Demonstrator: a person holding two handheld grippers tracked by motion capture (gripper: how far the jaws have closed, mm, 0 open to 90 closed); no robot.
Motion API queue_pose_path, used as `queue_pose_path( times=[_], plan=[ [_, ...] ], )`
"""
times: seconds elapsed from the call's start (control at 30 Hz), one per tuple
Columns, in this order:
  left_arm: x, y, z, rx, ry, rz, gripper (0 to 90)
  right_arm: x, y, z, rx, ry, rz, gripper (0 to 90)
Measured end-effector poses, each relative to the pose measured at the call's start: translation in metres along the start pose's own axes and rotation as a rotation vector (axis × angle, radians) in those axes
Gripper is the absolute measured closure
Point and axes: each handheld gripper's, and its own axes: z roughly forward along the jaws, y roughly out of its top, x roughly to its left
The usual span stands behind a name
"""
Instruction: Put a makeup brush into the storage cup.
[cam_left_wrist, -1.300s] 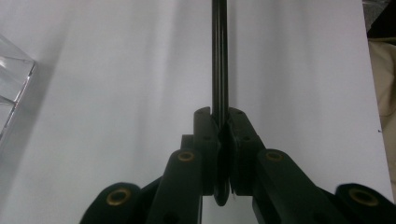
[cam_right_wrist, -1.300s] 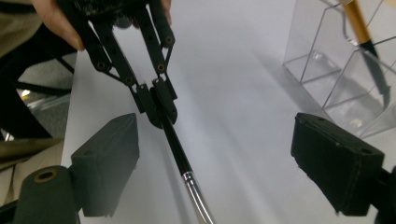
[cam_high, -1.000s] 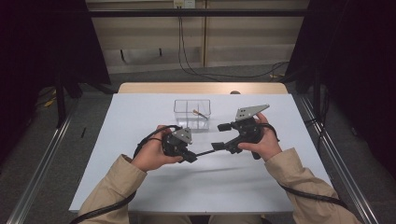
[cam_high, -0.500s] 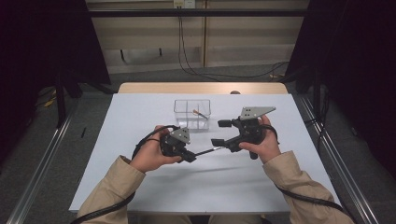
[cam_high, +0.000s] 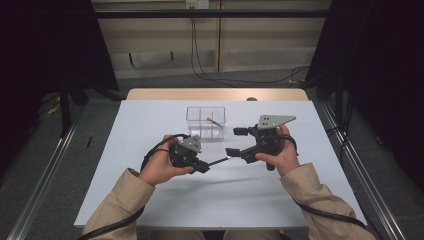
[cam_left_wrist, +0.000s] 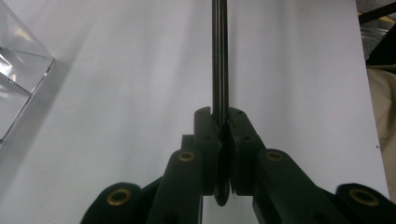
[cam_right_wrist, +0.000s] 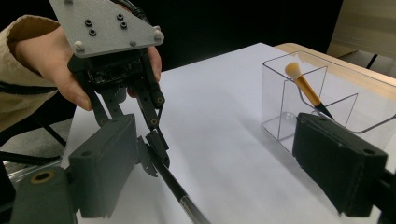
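Black thin brush handle (cam_high: 218, 161) stays clamped in my left gripper (cam_high: 202, 166); my right gripper (cam_high: 237, 141), jaws apart, has edged nearer the table's centre.

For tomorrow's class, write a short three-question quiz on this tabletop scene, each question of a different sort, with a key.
1. True or false: the left hand-held gripper is shut on a thin black stick.
2. Which best describes the right hand-held gripper? A) shut on the stick B) open C) inside the box
3. Fill in: the brush with the orange handle leans inside the clear ____.

Key: 1 true; 2 B; 3 box
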Motion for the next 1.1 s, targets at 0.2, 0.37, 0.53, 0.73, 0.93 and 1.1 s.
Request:
queue_pose_path(
  times=[0.2,0.37,0.53,0.73,0.93,1.1],
  plan=[
    [0.001,-0.005,-0.003,-0.068,-0.003,-0.033,84.2,-0.001,0.0,-0.001,-0.008,-0.002,0.002,13.7],
    [0.0,-0.009,-0.004,-0.121,-0.017,-0.055,84.2,-0.001,0.0,0.0,-0.011,-0.003,0.001,13.8],
    [0.0,-0.013,-0.004,-0.185,-0.022,-0.091,84.2,-0.001,0.0,0.0,-0.012,0.0,0.001,13.8],
    [0.002,-0.015,-0.006,-0.268,-0.02,-0.121,84.2,-0.001,0.001,0.0,-0.022,0.002,0.0,13.9],
    [0.003,-0.016,-0.005,-0.364,-0.014,-0.155,84.2,0.0,0.001,0.0,-0.031,0.002,0.003,13.9],
    [0.003,-0.014,-0.003,-0.433,-0.018,-0.176,84.2,0.0,0.001,0.001,-0.039,0.005,0.007,14.3]
  ],
)
